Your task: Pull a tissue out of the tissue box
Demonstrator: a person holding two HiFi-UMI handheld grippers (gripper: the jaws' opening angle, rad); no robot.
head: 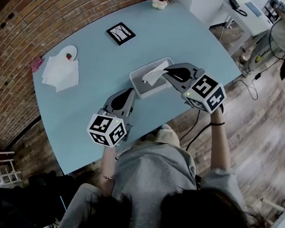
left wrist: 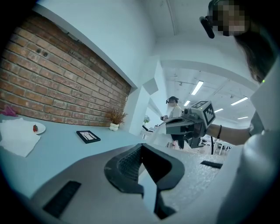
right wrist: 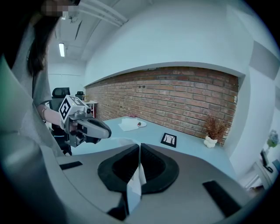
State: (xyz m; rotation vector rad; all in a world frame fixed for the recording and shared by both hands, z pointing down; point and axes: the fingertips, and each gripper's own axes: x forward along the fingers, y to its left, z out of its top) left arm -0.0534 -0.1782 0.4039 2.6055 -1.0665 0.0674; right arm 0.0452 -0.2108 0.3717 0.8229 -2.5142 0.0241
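A grey tissue box lies near the middle of the light blue table. A white tissue stands up out of its slot. My right gripper is above the box's right end, shut on that tissue. In the right gripper view the tissue is pinched between the pads of the right gripper. My left gripper is by the box's near left corner with its jaws together and nothing between them; I cannot tell whether it touches the box. The left gripper view shows the left gripper but not the box.
A black framed picture lies further back on the table. At the left are a heap of white tissues and a small plate. A potted plant stands at the far edge, in front of the brick wall.
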